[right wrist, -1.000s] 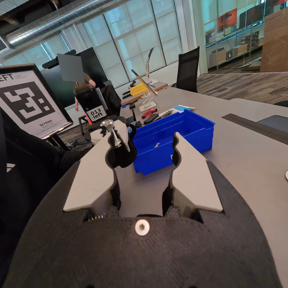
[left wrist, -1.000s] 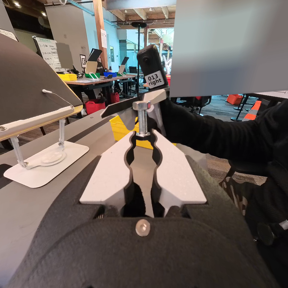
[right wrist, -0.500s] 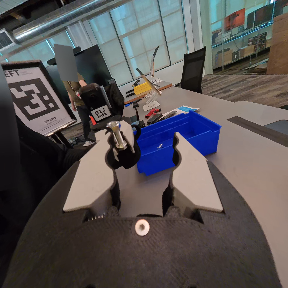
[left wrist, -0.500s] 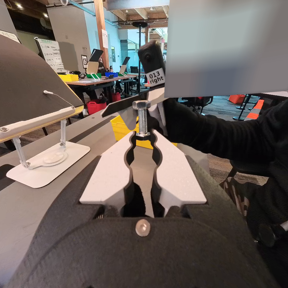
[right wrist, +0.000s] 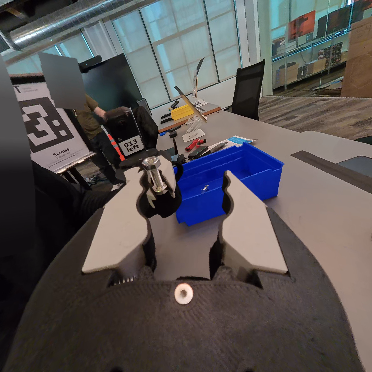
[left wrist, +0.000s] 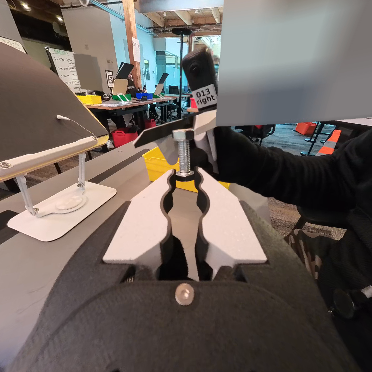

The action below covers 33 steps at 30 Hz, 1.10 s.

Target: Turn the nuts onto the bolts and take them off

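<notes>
in the left wrist view, going from left to right: a white stand with a tilted board rests on the grey table, well to the left of the bolt; the left gripper is closed on the nut, its two white fingertips pinching the nut from both sides; the bolt stands upright out of the nut, head on top; behind the bolt lies a yellow bin; just behind and above the bolt head is the right gripper, held by a hand in a black glove, to the right of the bolt.

in the right wrist view, from left to right: a board with a black and white marker stands far left of the bolt; the bolt leans a little, its lower end in the nut; the right gripper is open, its jaws wide apart, the left finger just beside the bolt, whether touching i cannot tell; right of the bolt a blue bin sits on the table, with a small metal piece inside.
</notes>
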Each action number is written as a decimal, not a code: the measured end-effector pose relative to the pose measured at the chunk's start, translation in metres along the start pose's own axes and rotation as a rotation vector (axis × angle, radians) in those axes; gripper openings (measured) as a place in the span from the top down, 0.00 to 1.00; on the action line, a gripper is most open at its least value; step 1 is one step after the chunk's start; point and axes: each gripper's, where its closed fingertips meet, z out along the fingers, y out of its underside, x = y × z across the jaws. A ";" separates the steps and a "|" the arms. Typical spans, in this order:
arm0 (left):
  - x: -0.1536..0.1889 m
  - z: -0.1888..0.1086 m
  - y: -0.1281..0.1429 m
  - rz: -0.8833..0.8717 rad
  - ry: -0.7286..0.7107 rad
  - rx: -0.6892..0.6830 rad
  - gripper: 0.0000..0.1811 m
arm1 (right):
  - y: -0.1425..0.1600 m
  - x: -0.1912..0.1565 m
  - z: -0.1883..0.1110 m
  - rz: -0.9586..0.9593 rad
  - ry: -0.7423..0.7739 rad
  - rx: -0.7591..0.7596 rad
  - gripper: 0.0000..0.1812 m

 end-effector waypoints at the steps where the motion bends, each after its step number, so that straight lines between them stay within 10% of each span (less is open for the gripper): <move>1: 0.000 0.000 0.001 0.001 -0.001 -0.003 0.91 | 0.000 -0.002 0.001 -0.010 -0.002 -0.005 0.59; 17: -0.043 -0.005 0.040 0.431 -0.365 -0.360 0.91 | 0.035 0.002 0.009 0.093 0.125 -0.255 0.77; 33: -0.041 -0.001 0.052 0.507 -0.361 -0.452 0.91 | 0.049 0.006 0.011 0.040 0.132 -0.358 0.91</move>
